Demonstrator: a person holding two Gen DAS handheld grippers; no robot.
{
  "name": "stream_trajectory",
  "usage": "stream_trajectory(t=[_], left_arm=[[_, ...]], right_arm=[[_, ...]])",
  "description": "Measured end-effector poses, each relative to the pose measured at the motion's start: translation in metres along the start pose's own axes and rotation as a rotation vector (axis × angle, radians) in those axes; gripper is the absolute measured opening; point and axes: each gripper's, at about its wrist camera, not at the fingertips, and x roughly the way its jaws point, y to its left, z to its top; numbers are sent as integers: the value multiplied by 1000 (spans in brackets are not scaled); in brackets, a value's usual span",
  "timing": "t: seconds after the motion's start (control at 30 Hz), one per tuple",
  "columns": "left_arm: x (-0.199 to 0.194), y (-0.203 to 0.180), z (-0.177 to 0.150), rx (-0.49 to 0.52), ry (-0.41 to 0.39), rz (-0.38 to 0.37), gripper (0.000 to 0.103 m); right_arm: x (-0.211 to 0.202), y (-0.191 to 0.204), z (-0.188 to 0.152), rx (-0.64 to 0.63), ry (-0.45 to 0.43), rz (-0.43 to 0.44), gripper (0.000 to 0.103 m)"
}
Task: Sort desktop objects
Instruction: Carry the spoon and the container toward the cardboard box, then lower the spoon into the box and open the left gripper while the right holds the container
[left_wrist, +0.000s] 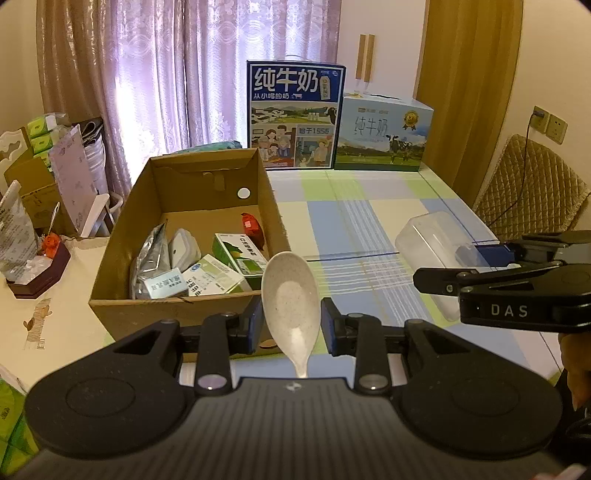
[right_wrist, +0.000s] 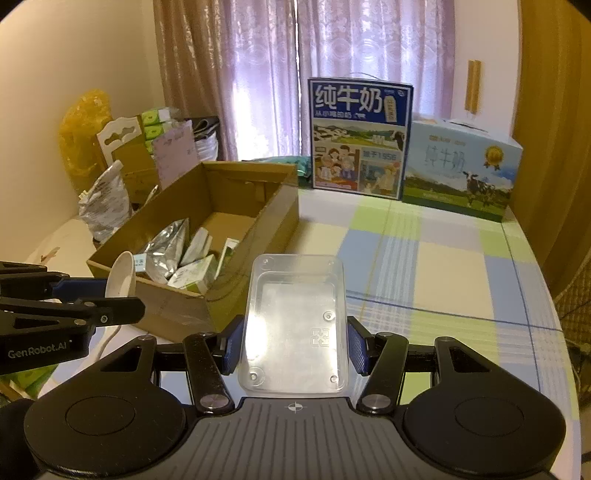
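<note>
Speckled spoon (left_wrist: 290, 291), bowl up, sits between the spread fingers of the left gripper (left_wrist: 291, 325), untouched by either pad as far as can be seen, just short of the cardboard box (left_wrist: 177, 310). Right gripper (right_wrist: 293, 343) pinches an upturned clear plastic container (right_wrist: 295, 325) above the checked tablecloth (right_wrist: 443, 266). The box already holds cartons and pouches; spoon and container look like the last pieces. Two milk cases (left_wrist: 295, 114) stand well behind; nothing blocks the box.

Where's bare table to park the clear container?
Open tablecloth between the cardboard box, the milk cartons and the table's right edge. Crowded: the box's near half; only its far end shows bare floor.
</note>
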Motion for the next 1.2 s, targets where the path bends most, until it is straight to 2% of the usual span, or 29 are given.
stream_trajectory(t=[0.63, 1.2], left_arm=[[12, 44, 20, 10, 2, 52, 28], [26, 69, 35, 24, 16, 51, 28]], right_arm=[[28, 29, 30, -58, -17, 41, 53], [49, 46, 51, -95, -19, 54, 53]])
